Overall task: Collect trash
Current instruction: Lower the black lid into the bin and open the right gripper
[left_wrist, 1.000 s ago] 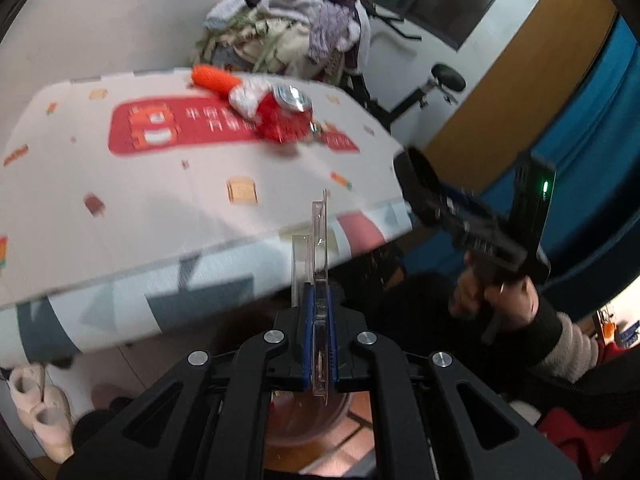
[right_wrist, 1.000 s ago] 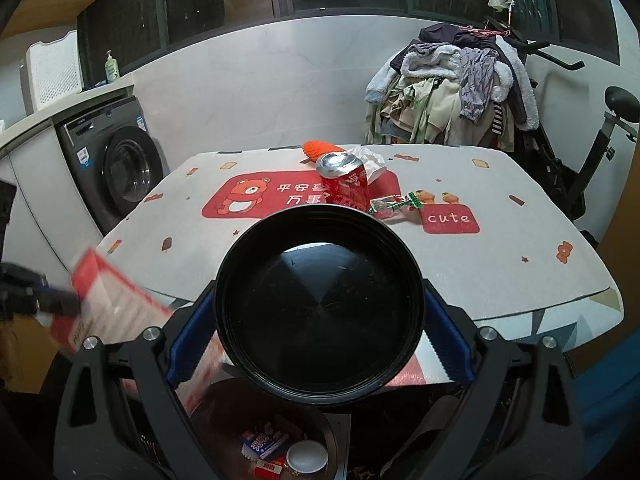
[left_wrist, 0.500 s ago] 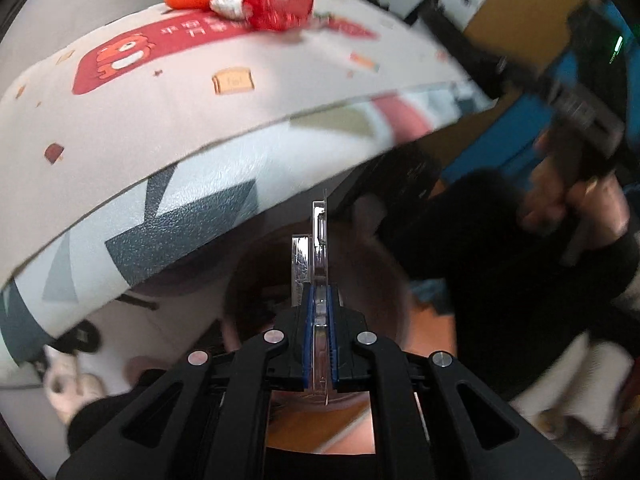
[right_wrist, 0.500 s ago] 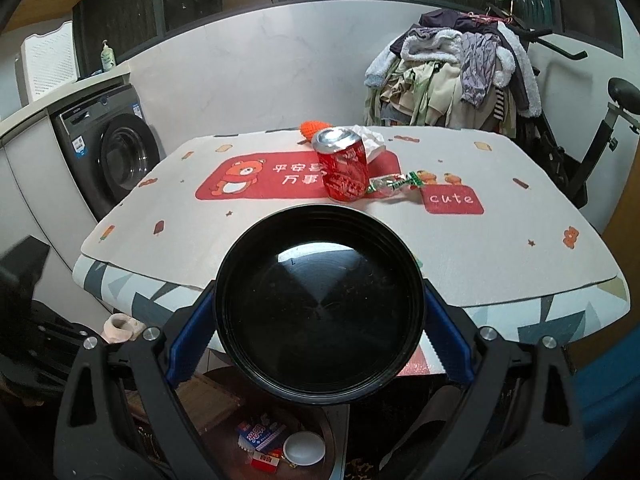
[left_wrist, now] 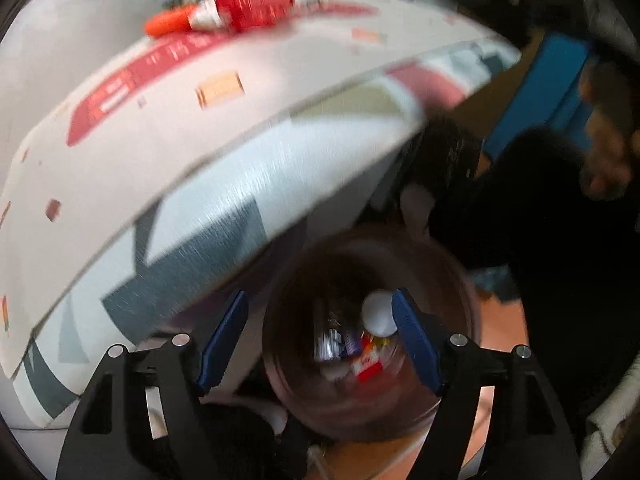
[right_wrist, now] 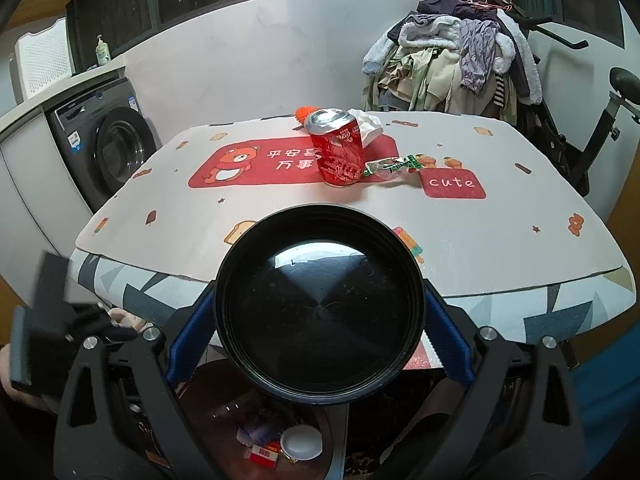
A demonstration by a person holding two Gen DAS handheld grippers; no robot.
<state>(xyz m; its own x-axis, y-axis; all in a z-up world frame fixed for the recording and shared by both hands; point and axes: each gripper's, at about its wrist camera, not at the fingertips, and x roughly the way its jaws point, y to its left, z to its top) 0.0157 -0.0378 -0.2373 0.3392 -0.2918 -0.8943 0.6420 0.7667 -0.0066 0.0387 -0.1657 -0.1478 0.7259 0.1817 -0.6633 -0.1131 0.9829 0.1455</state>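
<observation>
My left gripper (left_wrist: 320,296) hangs over the brown trash bin (left_wrist: 460,280) below the table edge. Its jaws are opening and nothing is between them. Inside the bin lie a white cap (left_wrist: 378,314), a red pack (left_wrist: 370,368) and other scraps. My right gripper (right_wrist: 320,296) is shut on a black round dish (right_wrist: 320,320), held above the bin (right_wrist: 208,396) at the table's near edge. On the table stand a red can (right_wrist: 338,152), a green wrapper (right_wrist: 390,166), a crumpled white tissue (right_wrist: 366,124) and an orange piece (right_wrist: 304,112).
The table (right_wrist: 480,240) has a patterned cloth that hangs over its edge. A washing machine (right_wrist: 116,148) stands at the left. A heap of clothes (right_wrist: 452,64) and an exercise bike (right_wrist: 600,128) are behind the table. A person's hand (left_wrist: 604,160) shows blurred at the right.
My left gripper sank from table height to just over the bin and opened. The clear plastic piece it held is gone from its jaws. My right gripper kept the dish and barely moved.
</observation>
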